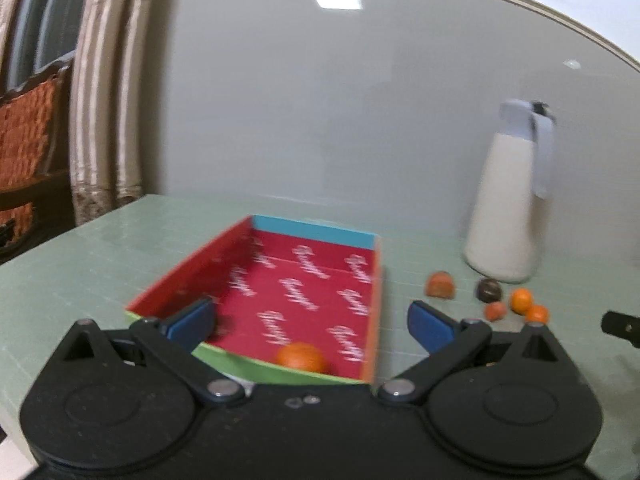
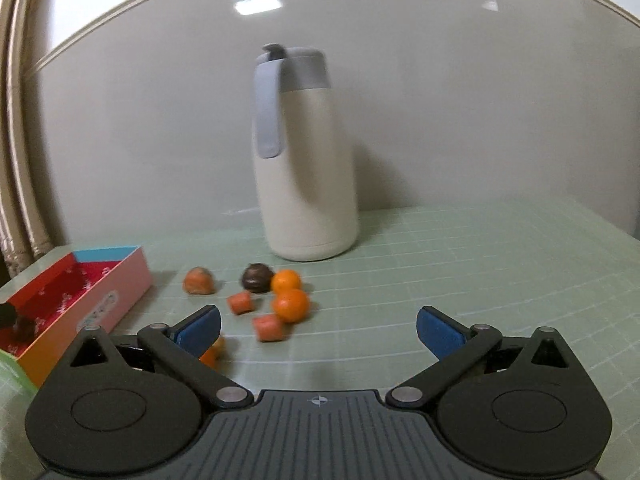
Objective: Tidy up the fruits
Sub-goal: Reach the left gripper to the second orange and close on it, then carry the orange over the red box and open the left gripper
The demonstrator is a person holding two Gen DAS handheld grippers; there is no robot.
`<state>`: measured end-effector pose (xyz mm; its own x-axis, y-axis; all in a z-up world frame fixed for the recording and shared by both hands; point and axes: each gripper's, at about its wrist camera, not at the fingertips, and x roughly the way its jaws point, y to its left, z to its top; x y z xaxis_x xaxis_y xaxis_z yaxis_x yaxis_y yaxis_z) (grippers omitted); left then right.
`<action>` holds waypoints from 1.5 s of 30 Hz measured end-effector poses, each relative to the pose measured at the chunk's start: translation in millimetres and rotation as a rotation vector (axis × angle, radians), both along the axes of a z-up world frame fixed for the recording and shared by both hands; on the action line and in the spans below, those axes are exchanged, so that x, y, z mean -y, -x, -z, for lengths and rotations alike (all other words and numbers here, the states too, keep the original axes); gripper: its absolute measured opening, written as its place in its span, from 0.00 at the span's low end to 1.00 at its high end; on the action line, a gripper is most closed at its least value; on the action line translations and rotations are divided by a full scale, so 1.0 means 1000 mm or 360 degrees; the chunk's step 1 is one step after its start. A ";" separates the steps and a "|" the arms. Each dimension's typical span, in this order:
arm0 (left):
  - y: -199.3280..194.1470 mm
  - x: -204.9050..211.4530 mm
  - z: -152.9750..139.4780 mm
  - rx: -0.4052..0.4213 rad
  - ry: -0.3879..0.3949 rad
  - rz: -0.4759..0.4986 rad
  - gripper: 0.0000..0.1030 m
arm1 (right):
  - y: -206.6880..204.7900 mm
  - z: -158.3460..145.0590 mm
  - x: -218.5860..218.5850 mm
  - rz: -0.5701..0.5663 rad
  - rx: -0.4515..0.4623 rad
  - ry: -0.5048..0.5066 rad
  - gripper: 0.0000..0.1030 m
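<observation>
Left gripper (image 1: 312, 320) jaws spread, empty, over red box (image 1: 256, 276); one orange fruit (image 1: 301, 356) inside. Right gripper (image 2: 319, 326) jaws spread, empty, near loose fruit cluster (image 2: 290, 305) on green mat (image 2: 460, 264) before thermos (image 2: 306, 160). Risk: round fruit rolls off if nudged; closing on packed cluster scatters neighbours.

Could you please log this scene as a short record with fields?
surface: green mat
box: open, red inside, one orange fruit at its near end
loose fruit: cluster on the mat between box and jug, including a dark fruit and two oranges
jug: upright, behind the cluster
left gripper: open, empty, over the box
right gripper: open, empty, near the cluster
</observation>
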<state>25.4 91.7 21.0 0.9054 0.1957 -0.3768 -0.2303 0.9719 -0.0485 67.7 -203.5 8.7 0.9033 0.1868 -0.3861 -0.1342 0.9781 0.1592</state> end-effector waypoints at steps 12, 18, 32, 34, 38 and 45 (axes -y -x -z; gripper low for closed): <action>-0.029 0.086 0.015 -0.0059 -0.0090 0.0287 0.94 | 0.002 0.002 0.038 0.0077 -0.0006 0.0146 1.00; -0.051 0.111 0.029 -0.0183 -0.0108 0.0360 0.82 | -0.009 0.006 0.056 0.0126 -0.0034 0.0145 1.00; -0.075 0.137 0.049 -0.0323 -0.0085 0.0539 0.40 | -0.013 0.006 0.078 0.0167 -0.0048 0.0144 1.00; -0.078 0.142 0.053 -0.0356 -0.0085 0.0593 0.29 | -0.012 0.006 0.078 0.0168 -0.0048 0.0145 1.00; -0.077 0.142 0.053 -0.0355 -0.0088 0.0599 0.28 | -0.012 0.006 0.076 0.0160 -0.0043 0.0161 1.00; -0.064 0.116 0.035 -0.0213 -0.0076 0.0494 0.28 | -0.014 0.005 0.070 0.0152 -0.0054 0.0129 1.00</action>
<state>89.3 -24.5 -13.5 0.8677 -0.0609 -0.4934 0.0754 0.9971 0.0096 82.2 -273.1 3.5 0.9017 0.0673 -0.4271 -0.0356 0.9960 0.0818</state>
